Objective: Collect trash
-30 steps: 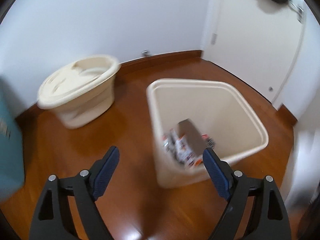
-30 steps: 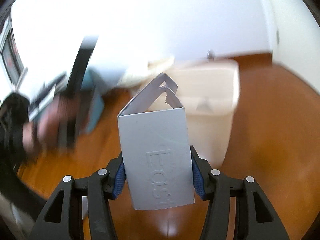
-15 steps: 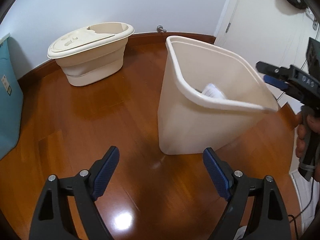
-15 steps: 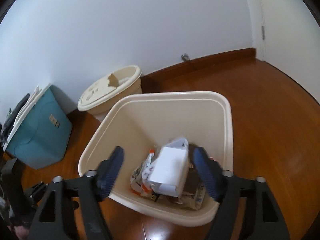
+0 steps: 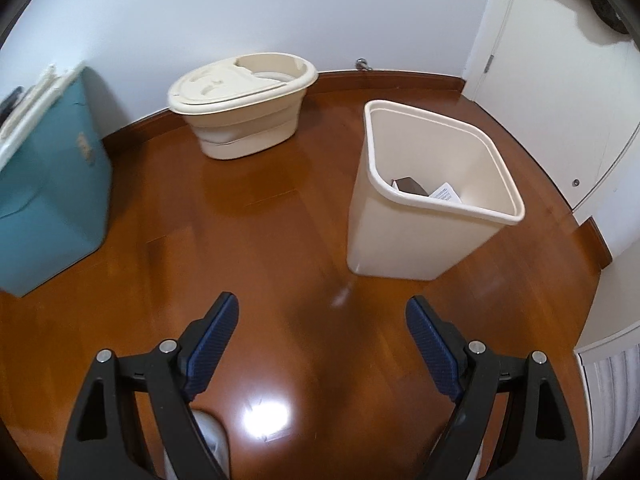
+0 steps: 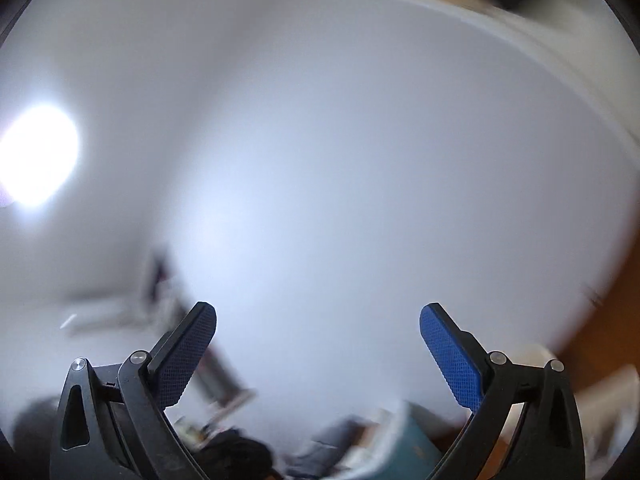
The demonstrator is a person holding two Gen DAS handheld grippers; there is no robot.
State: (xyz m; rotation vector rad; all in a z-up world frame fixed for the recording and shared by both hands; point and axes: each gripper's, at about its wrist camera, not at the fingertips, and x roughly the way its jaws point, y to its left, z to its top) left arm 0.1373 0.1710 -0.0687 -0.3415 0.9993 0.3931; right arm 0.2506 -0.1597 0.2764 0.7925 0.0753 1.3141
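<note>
Wooden floor (image 5: 256, 240), bin (image 5: 404, 240), tub (image 5: 248, 128), teal box (image 5: 48, 200)

The left gripper (image 5: 322, 312) hangs spread wide and empty over the wooden floor (image 5: 248, 240). Ahead stands a cream wastebasket (image 5: 404, 240) containing paper trash (image 5: 446, 193), a lidded cream tub (image 5: 244, 120) behind.

Left wrist view looks forward and down over the wood floor (image 5: 280, 240), bin (image 5: 424, 216) near, ahead-right; teal box (image 5: 48, 200) at left. Right wrist view is tilted up at a blurred white wall (image 6: 340, 160). Shared: a teal box (image 6: 416, 440), blurred, at the right view's bottom edge.
</note>
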